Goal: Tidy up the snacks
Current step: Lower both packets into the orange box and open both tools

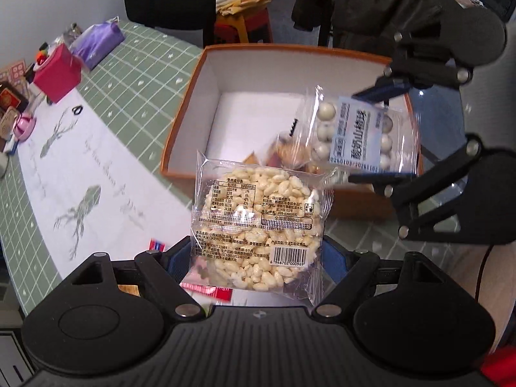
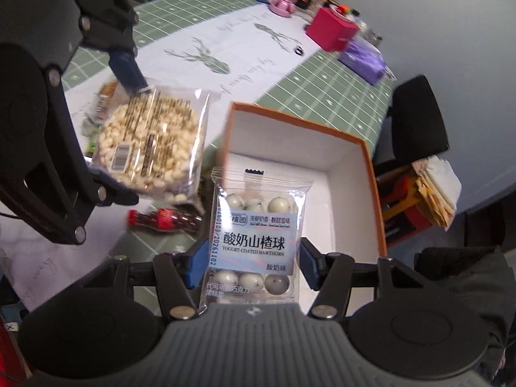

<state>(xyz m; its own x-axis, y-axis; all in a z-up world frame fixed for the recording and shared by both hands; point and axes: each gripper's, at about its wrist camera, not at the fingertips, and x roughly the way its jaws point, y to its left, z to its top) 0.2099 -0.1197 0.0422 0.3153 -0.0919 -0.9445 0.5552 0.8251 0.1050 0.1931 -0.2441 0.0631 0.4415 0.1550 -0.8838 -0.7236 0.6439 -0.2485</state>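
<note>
Two packets are in hand: our left gripper (image 1: pixel 254 251) clamps the puffed-rice cake (image 1: pixel 258 225), our right gripper (image 2: pixel 250 262) the yogurt-coated hawthorn balls (image 2: pixel 254 242), both above the orange box (image 2: pixel 371 167), which holds few snacks; table items remain.

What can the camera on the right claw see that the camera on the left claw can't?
Only the right view shows the little red-capped bottle lying on the table, and the English words on the hawthorn ball packet.

Only the left view shows the barcode side of the rice cake packet close up, and some snacks already in the box.

Both show the orange box, the pink box and the purple pack.
</note>
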